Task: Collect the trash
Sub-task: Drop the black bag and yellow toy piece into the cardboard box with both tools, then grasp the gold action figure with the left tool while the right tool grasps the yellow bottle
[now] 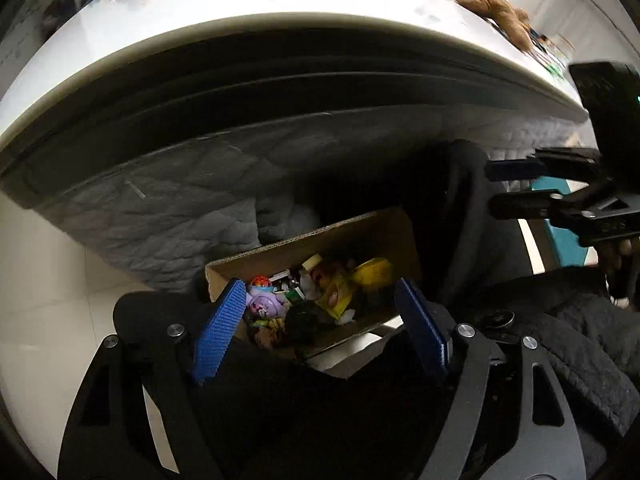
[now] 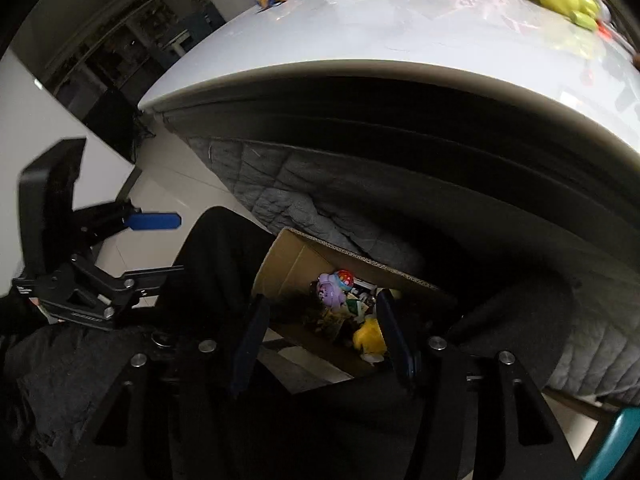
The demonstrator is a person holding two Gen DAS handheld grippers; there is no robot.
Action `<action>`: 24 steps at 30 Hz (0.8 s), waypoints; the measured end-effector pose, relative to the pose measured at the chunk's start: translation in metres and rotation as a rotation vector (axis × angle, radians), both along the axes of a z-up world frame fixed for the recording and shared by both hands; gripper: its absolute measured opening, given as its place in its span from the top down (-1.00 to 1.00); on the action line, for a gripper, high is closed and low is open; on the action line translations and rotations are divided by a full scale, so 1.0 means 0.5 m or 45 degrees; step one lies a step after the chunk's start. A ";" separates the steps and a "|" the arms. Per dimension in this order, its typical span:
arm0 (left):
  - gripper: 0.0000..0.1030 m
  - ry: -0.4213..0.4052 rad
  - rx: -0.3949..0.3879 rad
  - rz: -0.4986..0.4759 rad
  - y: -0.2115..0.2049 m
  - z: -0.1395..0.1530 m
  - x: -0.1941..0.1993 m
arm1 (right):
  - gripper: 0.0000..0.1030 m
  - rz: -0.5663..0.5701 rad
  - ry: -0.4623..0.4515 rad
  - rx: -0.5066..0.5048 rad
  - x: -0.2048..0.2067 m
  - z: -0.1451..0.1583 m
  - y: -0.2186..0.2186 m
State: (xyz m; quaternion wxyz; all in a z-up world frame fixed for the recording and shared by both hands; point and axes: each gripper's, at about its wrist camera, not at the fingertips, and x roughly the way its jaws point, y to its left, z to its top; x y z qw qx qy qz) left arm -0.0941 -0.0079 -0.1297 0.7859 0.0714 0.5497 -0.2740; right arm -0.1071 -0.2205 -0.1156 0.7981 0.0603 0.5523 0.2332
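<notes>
Left wrist view: left claw points down over the cardboard box on the floor, jaws wide apart, nothing between the pads. Box sits directly below and ahead of it, tucked under the desk edge, already holding mixed trash: a purple toy, yellow wrappers, other scraps. Right claw shows off to the right, apart from the box.

Right wrist view: right claw also aims down at the same box, jaws parted, empty. Trash pile lies just beyond its tips.

Progress, judged: a good share is collected and both claws look freshly emptied. Left to do: coloured items remain on the desk top, up and beyond both claws; blurred, so cannot tell which count as trash.
</notes>
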 end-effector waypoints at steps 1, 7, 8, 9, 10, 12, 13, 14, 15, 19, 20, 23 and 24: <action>-0.46 -0.032 -0.006 0.018 0.006 0.015 0.002 | -0.09 -0.003 -0.027 0.000 0.000 0.015 -0.005; -0.50 -0.278 -0.082 0.140 0.027 0.157 0.046 | -0.16 -0.128 -0.315 -0.040 0.062 0.163 -0.086; -0.57 -0.318 -0.088 0.164 0.030 0.176 0.057 | -0.18 -0.166 -0.357 -0.066 0.082 0.180 -0.103; -0.64 -0.374 -0.089 0.196 0.029 0.199 0.071 | -0.25 -0.227 -0.409 -0.096 0.113 0.199 -0.128; -0.65 -0.433 -0.078 0.235 0.030 0.218 0.091 | -0.32 -0.279 -0.440 -0.112 0.140 0.212 -0.153; -0.67 -0.525 -0.040 0.341 0.033 0.249 0.144 | -0.40 -0.416 -0.487 -0.138 0.198 0.229 -0.200; -0.67 -0.544 -0.038 0.381 0.033 0.259 0.169 | -0.48 -0.510 -0.500 -0.131 0.240 0.233 -0.233; -0.67 -0.552 -0.044 0.423 0.039 0.263 0.202 | -0.51 -0.578 -0.496 -0.108 0.276 0.234 -0.260; -0.67 -0.551 -0.042 0.467 0.042 0.266 0.229 | -0.55 -0.644 -0.479 -0.086 0.307 0.230 -0.287; -0.67 -0.504 -0.050 0.601 0.062 0.259 0.329 | -0.58 -0.846 -0.358 0.002 0.441 0.200 -0.382; -0.67 -0.495 -0.052 0.616 0.070 0.259 0.340 | -0.60 -0.869 -0.341 -0.004 0.462 0.193 -0.388; -0.67 -0.454 -0.064 0.661 0.089 0.250 0.373 | -0.72 -0.932 -0.283 -0.002 0.536 0.167 -0.405; -0.67 -0.446 -0.067 0.669 0.093 0.243 0.370 | -0.75 -0.950 -0.262 -0.007 0.559 0.155 -0.408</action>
